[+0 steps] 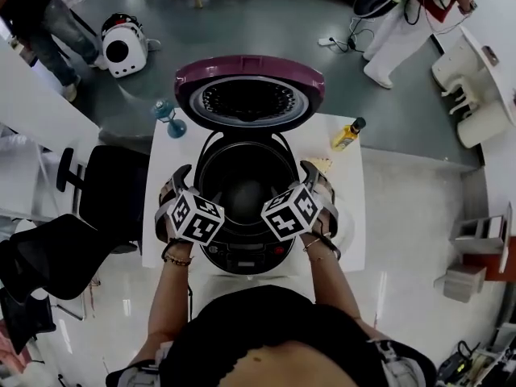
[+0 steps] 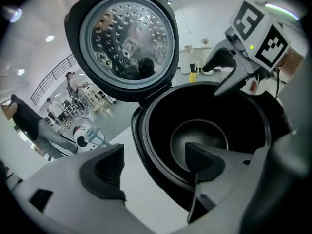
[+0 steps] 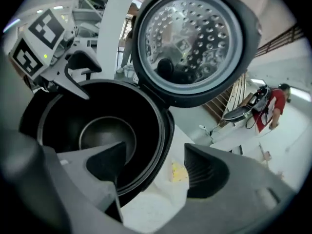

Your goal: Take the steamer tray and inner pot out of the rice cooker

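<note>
The cooker (image 1: 242,255) stands on the white surface (image 1: 172,161) with its lid (image 1: 248,95) thrown fully back. Inside it is a dark round hollow with a raised rim and a lighter disc at the bottom. I take this to be the inner pot (image 2: 204,130), seated in the body, though the dark makes that uncertain. No steamer tray shows in any view.

The left gripper (image 2: 155,155) hangs over the left rim with its jaws released and wide. One jaw is over the surface and the other over the hollow, so the rim lies between them ungripped. The right gripper (image 3: 155,155) mirrors it on the right rim, jaws equally spread and holding nothing, its outer jaw above a yellow scrap (image 3: 179,172) on the surface.

The pot looks like thin coated metal: stiff, smooth and probably slick, and likely light since it appears empty. The rolled rim is the only real purchase. Pinching it at opposite sides and lifting straight up should keep it from tilting or scraping the cooker wall
</note>
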Available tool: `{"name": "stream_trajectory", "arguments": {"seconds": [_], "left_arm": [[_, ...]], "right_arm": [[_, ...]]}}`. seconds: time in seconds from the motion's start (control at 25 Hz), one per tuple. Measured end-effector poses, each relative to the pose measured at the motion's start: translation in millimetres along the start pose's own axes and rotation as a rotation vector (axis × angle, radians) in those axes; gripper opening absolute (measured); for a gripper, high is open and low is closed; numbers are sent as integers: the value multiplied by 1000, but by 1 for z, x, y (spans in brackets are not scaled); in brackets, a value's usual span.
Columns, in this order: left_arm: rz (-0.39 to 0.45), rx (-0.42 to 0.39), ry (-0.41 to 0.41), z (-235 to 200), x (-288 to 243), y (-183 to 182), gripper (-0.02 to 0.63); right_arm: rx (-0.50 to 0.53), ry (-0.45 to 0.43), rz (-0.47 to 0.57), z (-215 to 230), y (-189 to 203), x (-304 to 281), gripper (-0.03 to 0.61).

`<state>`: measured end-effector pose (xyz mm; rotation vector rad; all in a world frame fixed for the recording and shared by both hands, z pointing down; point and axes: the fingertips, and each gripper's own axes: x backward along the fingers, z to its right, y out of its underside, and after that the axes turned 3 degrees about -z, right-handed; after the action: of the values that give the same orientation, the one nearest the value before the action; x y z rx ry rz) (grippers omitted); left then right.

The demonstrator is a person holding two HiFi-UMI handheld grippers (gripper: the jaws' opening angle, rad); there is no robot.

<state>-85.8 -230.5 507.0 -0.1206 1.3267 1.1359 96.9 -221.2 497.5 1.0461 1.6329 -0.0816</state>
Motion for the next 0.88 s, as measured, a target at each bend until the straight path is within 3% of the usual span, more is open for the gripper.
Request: {"name": "stream_trajectory", "arguments": {"seconds": [0.16, 0.32, 0.64, 0.88], "left_arm": [[-20, -67, 6, 0, -17, -2, 371], [-44, -156, 17, 6, -31, -1, 371], [-62, -179, 57, 0, -38, 1, 371], [-62, -157, 52, -2, -37, 4, 371]], "right_arm": [[83, 76, -142, 1, 12, -26, 357], [111, 58, -237, -2, 24, -44, 357], [102, 81, -261, 5, 20, -47, 357], [71, 107, -177, 9, 11, -35, 326]]}}
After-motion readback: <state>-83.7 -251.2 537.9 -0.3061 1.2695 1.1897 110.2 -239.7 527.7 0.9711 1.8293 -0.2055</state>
